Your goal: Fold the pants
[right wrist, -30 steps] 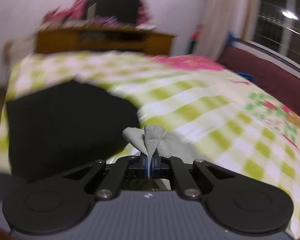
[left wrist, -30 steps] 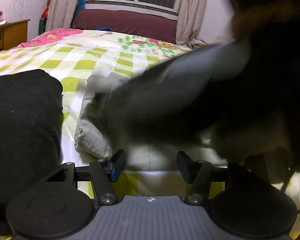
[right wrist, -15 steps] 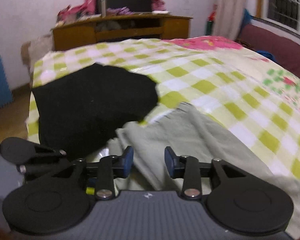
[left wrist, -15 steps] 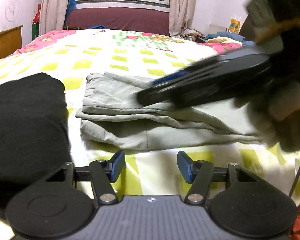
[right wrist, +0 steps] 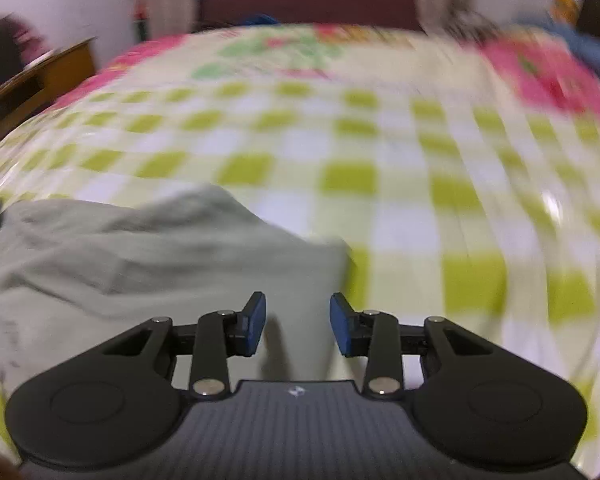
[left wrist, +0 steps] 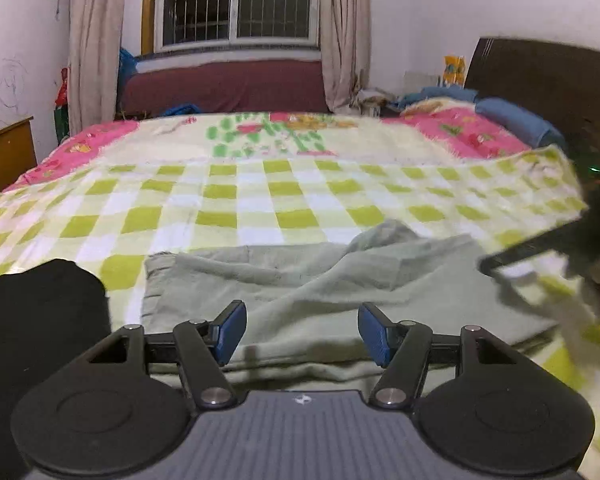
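A blurred fisheye view looks along a black two-finger right gripper [right wrist: 297,326] with blue pads, which fills the frame from seven to five o'clock. Its jaws stand apart with nothing between them. Under and beyond the left finger, from nine o'clock toward the centre, lie pale grey-green folded cloth pants [right wrist: 148,264], their right edge ending just behind the gap between the fingers. They rest on a bedspread of white and lime-green checks [right wrist: 420,184] spreading from the centre to three o'clock. At twelve o'clock a maroon padded bench [right wrist: 308,2] stands; at ten o'clock, a brown wooden desk [right wrist: 40,80].
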`<state>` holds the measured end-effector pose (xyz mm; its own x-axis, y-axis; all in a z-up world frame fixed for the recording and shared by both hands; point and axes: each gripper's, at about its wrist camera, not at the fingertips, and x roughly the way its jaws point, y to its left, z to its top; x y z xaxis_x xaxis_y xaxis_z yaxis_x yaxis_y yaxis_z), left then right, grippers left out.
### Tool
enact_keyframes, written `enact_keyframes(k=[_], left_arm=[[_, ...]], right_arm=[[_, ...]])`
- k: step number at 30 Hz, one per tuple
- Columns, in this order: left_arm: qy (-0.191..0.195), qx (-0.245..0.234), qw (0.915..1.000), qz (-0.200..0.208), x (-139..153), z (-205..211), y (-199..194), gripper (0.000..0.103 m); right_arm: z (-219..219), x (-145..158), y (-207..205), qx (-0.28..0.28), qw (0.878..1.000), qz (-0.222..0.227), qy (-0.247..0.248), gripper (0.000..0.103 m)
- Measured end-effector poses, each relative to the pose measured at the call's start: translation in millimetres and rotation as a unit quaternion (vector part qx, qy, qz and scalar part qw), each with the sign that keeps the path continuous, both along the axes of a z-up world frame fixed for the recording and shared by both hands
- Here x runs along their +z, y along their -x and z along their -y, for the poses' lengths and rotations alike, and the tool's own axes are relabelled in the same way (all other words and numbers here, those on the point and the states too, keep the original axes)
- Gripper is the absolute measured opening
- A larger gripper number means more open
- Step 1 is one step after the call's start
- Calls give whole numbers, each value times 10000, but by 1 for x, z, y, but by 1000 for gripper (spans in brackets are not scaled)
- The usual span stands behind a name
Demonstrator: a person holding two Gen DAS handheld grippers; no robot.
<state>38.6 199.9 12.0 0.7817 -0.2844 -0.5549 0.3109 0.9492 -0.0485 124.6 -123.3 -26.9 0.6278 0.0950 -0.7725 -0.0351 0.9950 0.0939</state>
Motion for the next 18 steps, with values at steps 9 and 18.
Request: enact_keyframes(k=[9, 18], left_arm=[[-597, 99, 9955, -732, -36, 16, -11, 74], [-972, 183, 9914, -863, -32, 33, -18, 74]], right_arm=[[53, -25, 18, 344, 9686, -459, -2421, 39], [49, -47, 11, 289, 9362, -737, -3424, 6]])
